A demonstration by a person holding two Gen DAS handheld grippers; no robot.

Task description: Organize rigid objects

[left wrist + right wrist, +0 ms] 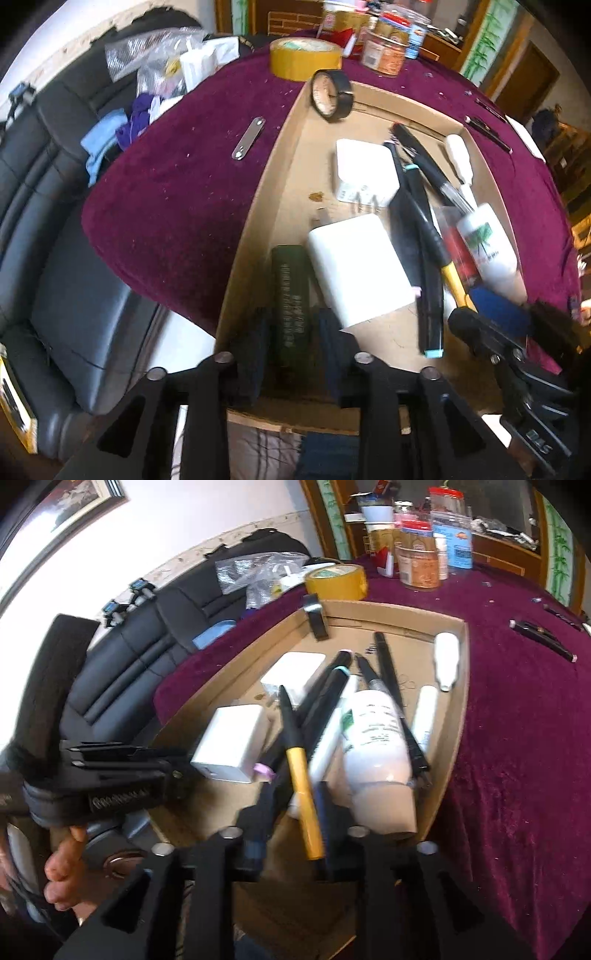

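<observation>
— Hovering low over the cardboard tray (258, 206), the left gripper (291, 354) is straddling the dark green block (290, 295), jaws apart, pads seemingly not pressing it.

— And the right gripper (291, 834)?

— Jaws apart too; the yellow-and-black pen (301, 775) is lying between them inside the tray, beside the white bottle (380, 753).

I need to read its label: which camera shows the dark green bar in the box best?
The left wrist view: the dark green bar lies between that gripper's fingers, printed face up. The right wrist view does not show it.
</observation>
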